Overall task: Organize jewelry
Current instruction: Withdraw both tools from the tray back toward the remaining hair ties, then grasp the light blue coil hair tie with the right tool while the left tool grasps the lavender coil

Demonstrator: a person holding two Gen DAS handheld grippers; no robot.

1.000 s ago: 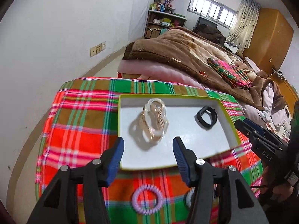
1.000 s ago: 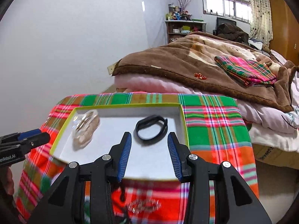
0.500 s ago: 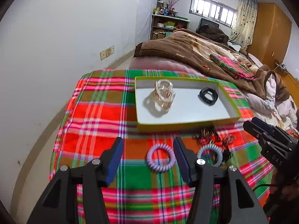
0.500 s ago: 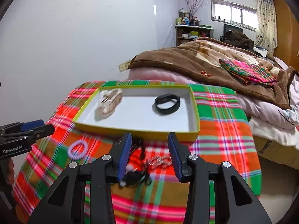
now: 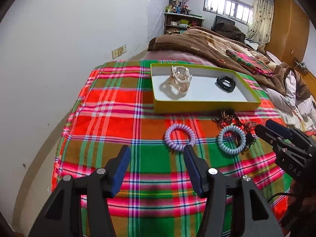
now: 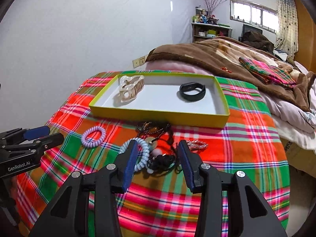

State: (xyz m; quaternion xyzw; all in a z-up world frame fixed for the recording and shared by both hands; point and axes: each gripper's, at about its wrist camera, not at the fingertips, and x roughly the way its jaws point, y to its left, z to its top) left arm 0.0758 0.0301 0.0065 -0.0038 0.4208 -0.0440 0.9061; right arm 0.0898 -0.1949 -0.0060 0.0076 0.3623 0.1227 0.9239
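Both tools are held back from the shallow yellow-green box (image 6: 158,116), which places the loose pieces on the plaid-covered bench (image 5: 110,118) directly ahead of me for the next pick. I hold the left tool (image 5: 156,159) released, nothing between its blue pads; the lilac coil hair tie (image 5: 180,137) lies just beyond its right fingertip, so I judge this tie its likely target. The right tool (image 6: 157,152) is likewise released, and its jaws have just been opening further. They frame the dark tangle of cords and beads (image 6: 160,158) but do not press on it, which I read as preparation for a grasp. The pale blue coil tie (image 6: 138,154) lies against that tangle, partly behind the right tool's left finger, and a small pink beaded piece (image 6: 195,144) lies just beyond its right finger. Inside the box, farther ahead of both tools, rest the translucent hair claw (image 6: 129,90) toward the left and the black wristband (image 6: 192,91) toward the right, well apart, presumably leaving the box floor between them free for more items. I judge the task partly done: two pieces are boxed, several remain outside. The tangle could drag the neighbouring tie when lifted.
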